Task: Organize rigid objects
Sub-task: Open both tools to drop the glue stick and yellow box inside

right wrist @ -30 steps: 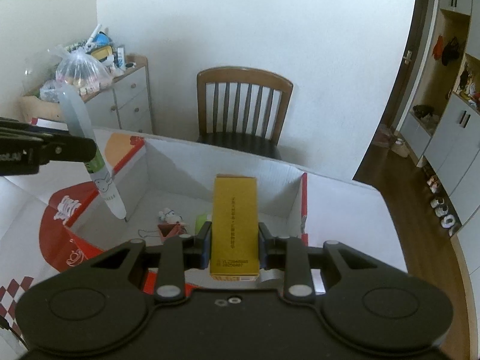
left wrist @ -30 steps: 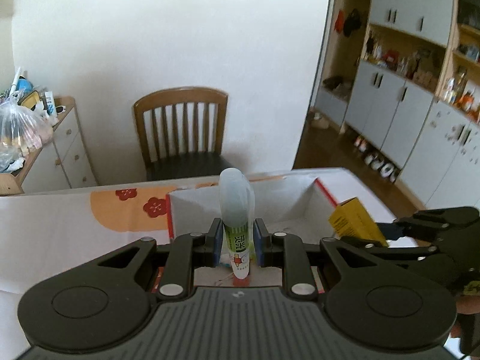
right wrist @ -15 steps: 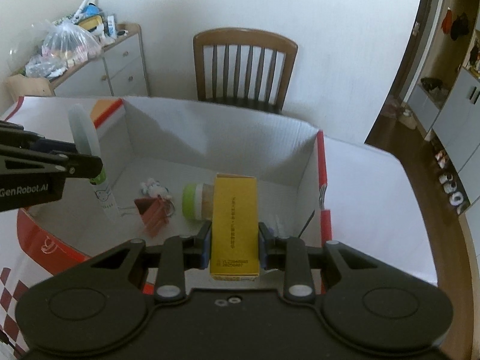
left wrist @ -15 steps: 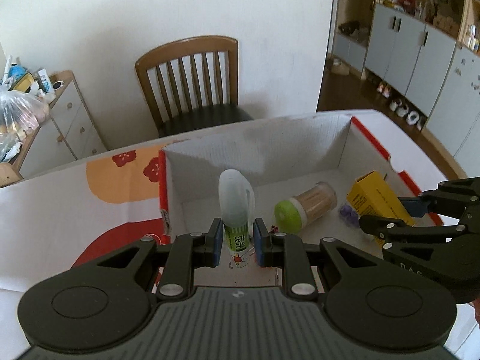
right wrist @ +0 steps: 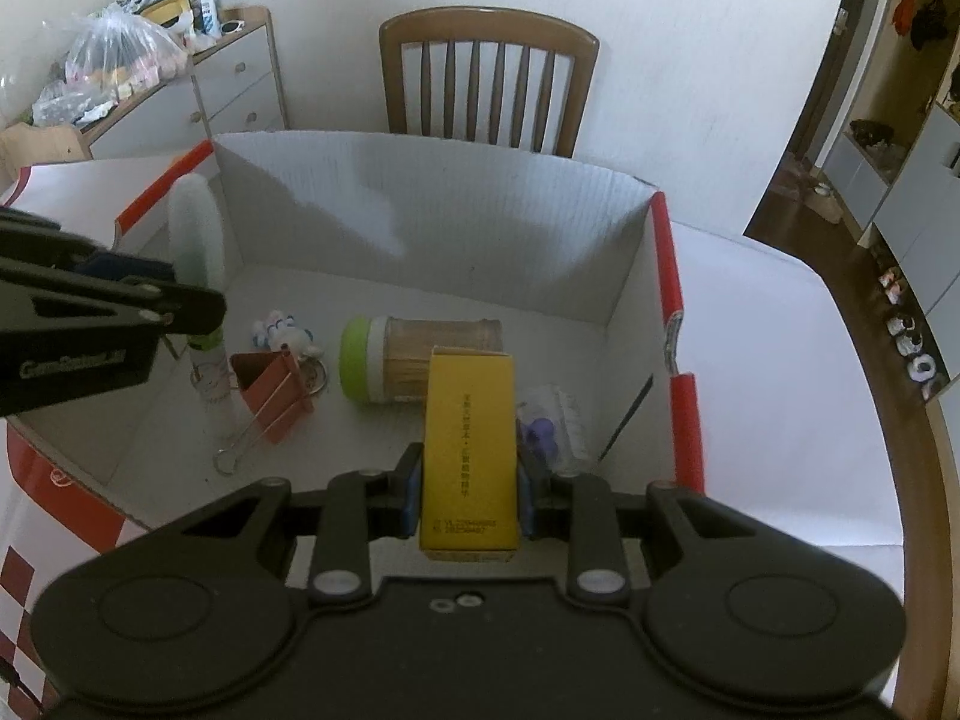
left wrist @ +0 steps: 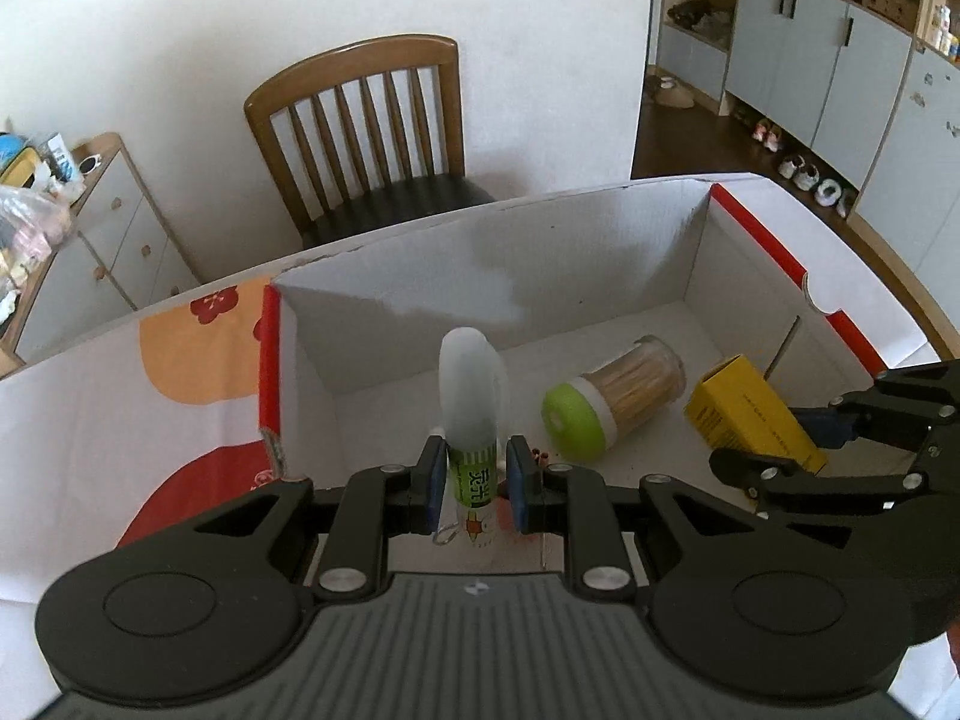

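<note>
The left gripper (left wrist: 471,483) has its jaws clenched on the green-labelled middle of a glue bottle (left wrist: 472,414), held upright with its frosted cap pointing up. The right gripper (right wrist: 468,495) has its jaws clamped on the sides of a yellow carton (right wrist: 469,450), its long axis pointing forward. Both items hang inside the mouth of the open cardboard box (right wrist: 456,228) on the worktop (right wrist: 780,408), the bottle at the left end, the carton right of centre.

The step in hand looks like the drop-off: each piece seems set for lowering onto the box floor and letting go. The next move probably calls for a short descent, then opening the jaws without tipping the bottle.

Room is tight. Beside the bottle lie a red binder clip (right wrist: 273,390) and a small figurine keyring (right wrist: 288,333); a toothpick jar (right wrist: 414,357) with a green lid lies just ahead of the carton, and a clear bag of small purple bits (right wrist: 549,420) sits at its right. The bare floor lies along the far wall and the left corner. The red-edged side walls (right wrist: 666,276) hem in sideways travel.
</note>
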### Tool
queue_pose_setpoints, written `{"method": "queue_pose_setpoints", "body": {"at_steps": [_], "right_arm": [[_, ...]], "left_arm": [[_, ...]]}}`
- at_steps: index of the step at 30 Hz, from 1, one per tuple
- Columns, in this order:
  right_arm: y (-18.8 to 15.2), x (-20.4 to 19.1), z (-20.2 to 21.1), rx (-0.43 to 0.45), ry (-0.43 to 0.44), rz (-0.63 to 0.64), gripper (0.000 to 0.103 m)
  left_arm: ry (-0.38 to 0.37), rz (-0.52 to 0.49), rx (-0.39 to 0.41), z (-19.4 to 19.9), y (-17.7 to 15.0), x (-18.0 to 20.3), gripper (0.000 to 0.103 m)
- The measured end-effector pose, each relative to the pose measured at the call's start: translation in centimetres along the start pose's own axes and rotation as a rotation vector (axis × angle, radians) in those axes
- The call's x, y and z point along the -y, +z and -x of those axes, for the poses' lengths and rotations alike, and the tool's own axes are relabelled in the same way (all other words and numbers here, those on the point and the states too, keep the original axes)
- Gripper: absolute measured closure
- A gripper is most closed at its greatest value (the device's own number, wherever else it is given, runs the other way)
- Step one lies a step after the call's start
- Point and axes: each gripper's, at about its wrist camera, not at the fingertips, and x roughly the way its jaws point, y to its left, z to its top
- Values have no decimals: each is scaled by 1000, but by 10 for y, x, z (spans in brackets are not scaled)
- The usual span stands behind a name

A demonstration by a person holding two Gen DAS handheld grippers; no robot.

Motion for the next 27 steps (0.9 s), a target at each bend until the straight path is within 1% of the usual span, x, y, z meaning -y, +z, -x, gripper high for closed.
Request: {"method": "queue_pose_setpoints", "body": {"at_steps": [4, 11, 16, 19, 21, 25, 27], "right_arm": [[0, 0, -5, -21, 4, -6, 75], [1, -1, -6, -17, -2, -11, 72], [-1, 0, -5, -16, -6, -20, 71], [-1, 0, 0, -2, -8, -22, 69], [-1, -1, 5, 9, -3, -17, 63], [-2, -3, 13, 27, -3, -14, 62], [-2, -3, 18, 36, -1, -18, 58]], "left_arm": [[6, -1, -33, -13, 3, 4, 82], [3, 6, -73, -29, -3, 7, 82], [2, 2, -80, -30, -8, 8, 82], [5, 4, -77, -29, -11, 5, 82], [7, 9, -71, -26, -12, 3, 82], [3, 26, -65, -21, -13, 0, 82], [3, 34, -62, -18, -15, -2, 82]]}}
